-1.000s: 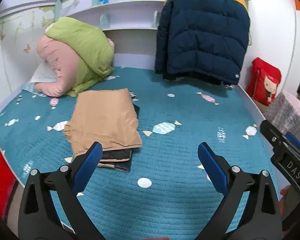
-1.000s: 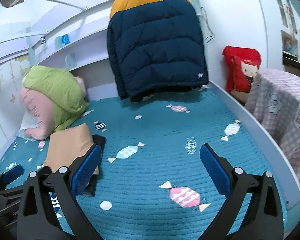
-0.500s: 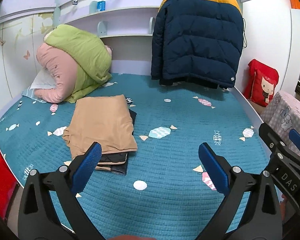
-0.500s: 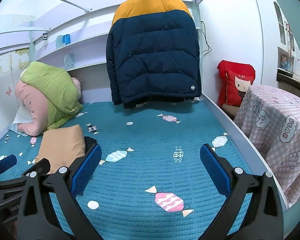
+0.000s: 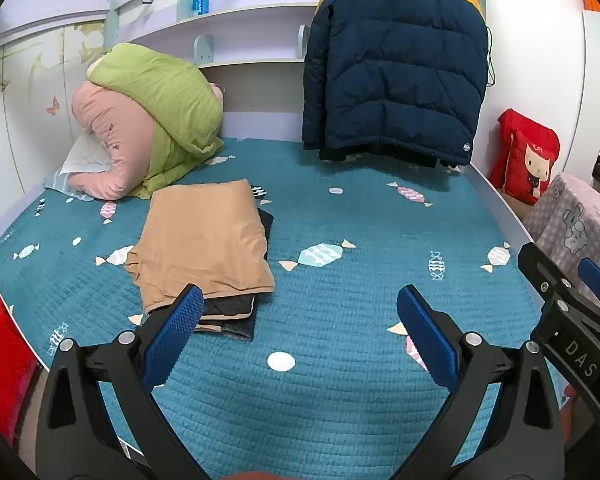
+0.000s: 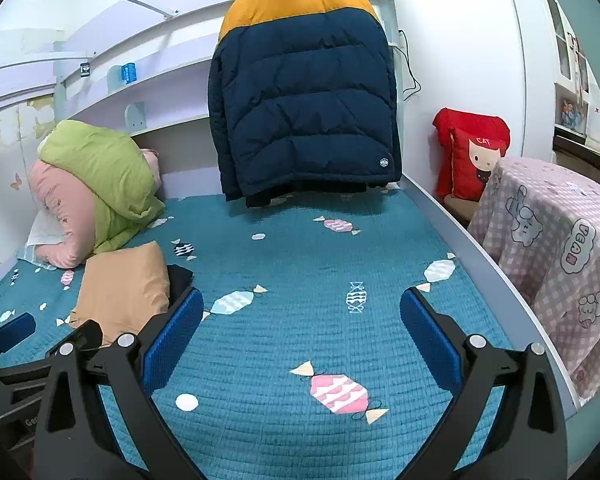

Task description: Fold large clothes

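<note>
A navy and yellow puffer jacket [image 5: 396, 76] [image 6: 304, 108] hangs at the far end of the bed. A folded tan garment [image 5: 204, 244] [image 6: 124, 284] lies on a dark folded one [image 5: 232, 316] on the teal bedspread [image 5: 340, 272], left of centre. My left gripper [image 5: 300, 332] is open, held above the near part of the bed, its left fingertip just in front of the folded stack. My right gripper [image 6: 300, 332] is open too, empty, over the bedspread [image 6: 300, 280] further right. The other gripper shows at the right edge of the left wrist view and at the lower left of the right wrist view.
A rolled green and pink quilt [image 5: 148, 128] [image 6: 88, 192] sits at the back left. A red cushion [image 5: 528, 156] [image 6: 472, 156] leans on the right wall. A chequered pink cloth [image 6: 556, 248] covers something beside the bed's white right rail [image 6: 468, 232]. Shelves [image 5: 228, 12] run along the back wall.
Both grippers have pulled back and tilted up slightly, so the hanging jacket and room show more fully. Both stayed open and empty. Nothing on the bed moved.
</note>
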The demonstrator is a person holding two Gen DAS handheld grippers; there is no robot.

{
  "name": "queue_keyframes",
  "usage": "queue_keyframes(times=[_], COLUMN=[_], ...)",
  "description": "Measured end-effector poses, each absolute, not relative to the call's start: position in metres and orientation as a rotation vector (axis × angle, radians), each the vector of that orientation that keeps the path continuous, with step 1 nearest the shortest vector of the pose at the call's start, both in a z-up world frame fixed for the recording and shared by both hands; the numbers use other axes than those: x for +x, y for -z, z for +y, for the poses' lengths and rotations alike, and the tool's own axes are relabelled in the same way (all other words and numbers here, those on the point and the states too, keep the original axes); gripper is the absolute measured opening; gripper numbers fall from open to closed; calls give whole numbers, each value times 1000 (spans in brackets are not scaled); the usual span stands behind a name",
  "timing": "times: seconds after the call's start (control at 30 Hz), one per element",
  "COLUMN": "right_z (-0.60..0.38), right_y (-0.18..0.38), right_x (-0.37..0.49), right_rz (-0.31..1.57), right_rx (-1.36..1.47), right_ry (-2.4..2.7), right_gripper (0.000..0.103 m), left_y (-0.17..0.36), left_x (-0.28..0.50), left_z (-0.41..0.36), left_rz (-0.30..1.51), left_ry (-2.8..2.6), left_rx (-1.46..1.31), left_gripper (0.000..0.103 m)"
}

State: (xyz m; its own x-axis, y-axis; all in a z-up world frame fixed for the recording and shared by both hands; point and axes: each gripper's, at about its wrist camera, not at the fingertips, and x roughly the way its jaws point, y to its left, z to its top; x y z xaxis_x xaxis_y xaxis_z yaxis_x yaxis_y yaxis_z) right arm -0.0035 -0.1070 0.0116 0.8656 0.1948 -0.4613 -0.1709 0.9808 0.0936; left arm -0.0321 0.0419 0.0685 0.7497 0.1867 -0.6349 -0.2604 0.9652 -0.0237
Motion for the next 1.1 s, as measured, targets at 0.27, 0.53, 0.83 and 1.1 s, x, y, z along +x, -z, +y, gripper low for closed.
queue_keyframes(times=[0.27, 0.53, 0.83, 1.1], right_z=[-109, -108, -107, -107], right_y=[-9, -9, -12, -13], right_x=[-1, -1, -2, -4], right_rz=[509, 501, 477, 464], right_rx=[60, 51, 6, -9], right_ry=[-200, -201, -196, -203], right_gripper=[95, 95, 95, 95], left_y=[-65, -64, -66, -68], left_x=[-33, -34, -37, -38], left_z=[42, 42, 35, 37], left_rz=[690, 686, 668, 660], left_ry=[-232, -238, -256, -252], left_rx=[-127, -122, -120, -127], left_gripper=[98, 98, 98, 98])
